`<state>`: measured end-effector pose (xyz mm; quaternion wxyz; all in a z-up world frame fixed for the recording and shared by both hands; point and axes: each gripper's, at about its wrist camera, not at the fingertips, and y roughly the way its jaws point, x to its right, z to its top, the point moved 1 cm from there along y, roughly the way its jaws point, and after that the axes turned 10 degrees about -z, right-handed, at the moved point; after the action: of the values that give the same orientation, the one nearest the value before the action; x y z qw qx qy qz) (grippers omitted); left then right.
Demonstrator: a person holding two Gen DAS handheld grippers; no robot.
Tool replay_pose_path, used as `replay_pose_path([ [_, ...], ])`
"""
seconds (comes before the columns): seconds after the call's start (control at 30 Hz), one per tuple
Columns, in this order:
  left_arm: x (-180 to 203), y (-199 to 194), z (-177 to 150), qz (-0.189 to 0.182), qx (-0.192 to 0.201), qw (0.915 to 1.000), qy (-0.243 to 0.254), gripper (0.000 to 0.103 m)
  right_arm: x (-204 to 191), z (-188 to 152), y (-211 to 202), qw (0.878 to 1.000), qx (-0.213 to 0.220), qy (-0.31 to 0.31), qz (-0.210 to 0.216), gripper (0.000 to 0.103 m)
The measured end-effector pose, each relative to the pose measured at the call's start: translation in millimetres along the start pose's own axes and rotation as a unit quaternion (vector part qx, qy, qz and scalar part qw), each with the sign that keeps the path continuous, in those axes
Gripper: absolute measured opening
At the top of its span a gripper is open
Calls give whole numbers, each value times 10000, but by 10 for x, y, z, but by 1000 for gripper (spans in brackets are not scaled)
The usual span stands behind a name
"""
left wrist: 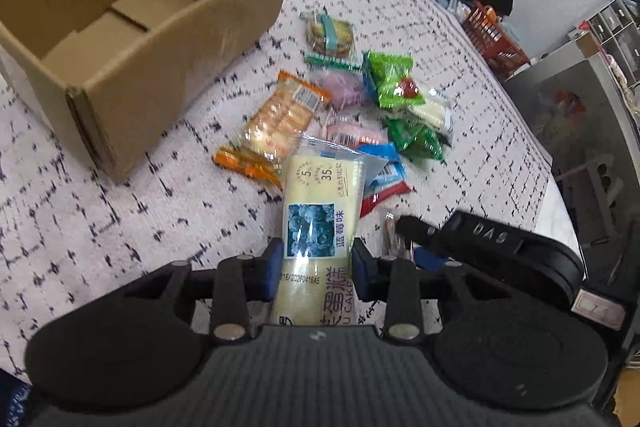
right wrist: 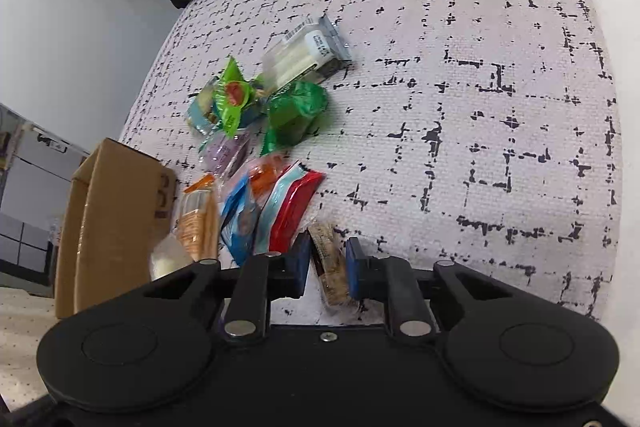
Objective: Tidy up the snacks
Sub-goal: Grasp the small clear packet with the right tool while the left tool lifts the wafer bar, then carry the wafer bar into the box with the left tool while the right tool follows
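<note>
Between the blue pads of the left gripper, a pale yellow blueberry cake pack is pinched across its lower half, its free end reaching out over the snack pile that lies on the patterned cloth of the table, near its middle. To finish this step well, I judge the pack should be carried toward the far-left corner, where the open cardboard box stands, held level and let go low inside the box so it lies flat; the wrapper looks slick and soft, so a firm but gentle squeeze suits it. The right gripper sits at the near edge of the pile with its jaws drawn close on a small brown-speckled snack bar; whether the pads press it firmly I cannot tell for sure, though they seem to touch both its sides. It should lift straight up so the red-and-blue packet just beside it is not dragged along. On the cake pack, "蓝莓味" stands beside a blue fruit picture, with "CAKE", part of a date code, and the figures "5" and "35" near its top. In the left view, the right gripper's body carries letters reading "DAS". Other labels are too blurred to read.
</note>
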<state>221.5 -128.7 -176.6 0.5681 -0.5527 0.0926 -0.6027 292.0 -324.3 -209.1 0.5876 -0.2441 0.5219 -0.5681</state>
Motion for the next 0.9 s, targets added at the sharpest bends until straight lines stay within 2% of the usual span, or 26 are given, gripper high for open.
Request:
replay_pose_path([
  [0.2,-5,-178,51,-127,177,9998,36,34,-39,-35,-187,9996,262,-41,46,12],
  [0.37,-74,-325,65,-226,318,9992,34,34,-106,-66,-246,9997,227,-104,-76,15],
  [0.4,-99,-342,63,-237,323,9992,28,34,-132,-72,-230,9997,169,-142,-127,21],
  [0.43,-120,-351,63,-252,318,9992,17,34,-162,-77,-204,9996,99,-199,-182,37],
  [0.5,-159,-368,57,-269,308,9992,27,34,-226,-90,-178,9987,135,-321,-372,56],
  [0.6,-225,-389,54,-246,305,9992,17,34,-296,-107,-158,9968,191,-517,-579,56],
  [0.7,-289,-405,79,-275,302,9991,-81,34,-309,-111,-27,9947,-82,-613,-822,54],
  [0.77,-305,-421,97,-306,328,9989,-104,34,-340,-119,32,9921,-147,-718,-1017,40],
  [0.8,-308,-426,99,-323,333,9989,-103,34,-360,-129,41,9904,-148,-786,-1129,22],
  [0.9,-302,-438,107,-384,332,9987,-87,34,-376,-157,17,9908,-152,-796,-1086,20],
])
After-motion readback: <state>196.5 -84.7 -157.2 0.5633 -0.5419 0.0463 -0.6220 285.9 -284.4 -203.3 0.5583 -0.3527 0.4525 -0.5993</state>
